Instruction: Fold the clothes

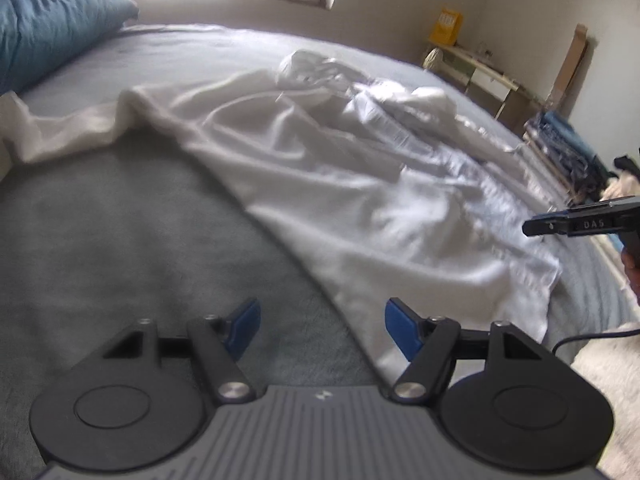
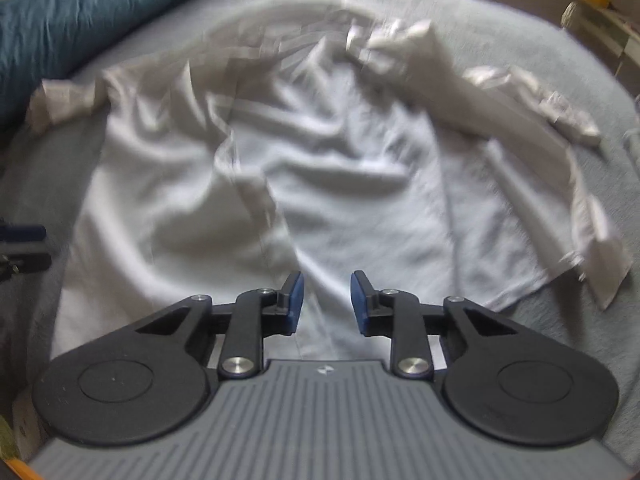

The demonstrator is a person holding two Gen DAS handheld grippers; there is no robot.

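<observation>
The white button-up shirt (image 2: 304, 168) lies spread across the grey bedspread (image 2: 520, 32), roughly opened out but far from tidy. Its body is rumpled with soft ridges running through the middle, one sleeve (image 1: 68, 128) trails off toward the teal pillow (image 1: 52, 32), and the other sleeve (image 2: 532, 120) lies crumpled over the far corner with its cuff bunched up. The collar end sits in a heap at the far side of the bed. Nothing looks folded yet: no sleeve is laid across the back, no side is turned in, no crease is set. I'd judge the job to be at its very start, with smoothing, sleeve folds and body folds all left to do.

The left gripper (image 1: 320, 330) hovers over the bare bedspread beside the shirt's near edge, jaws spread wide and holding nothing. The right gripper (image 2: 326, 304) hangs above the hem, jaws parted with a gap between the blue pads (image 2: 296, 292), also empty; no cloth sits between them.

Beyond the bed, a low shelf (image 1: 480, 68) with a yellow box (image 1: 448, 26) stands by the wall, and a stack of folded blue clothes (image 1: 568, 148) lies nearer the bed's edge.
</observation>
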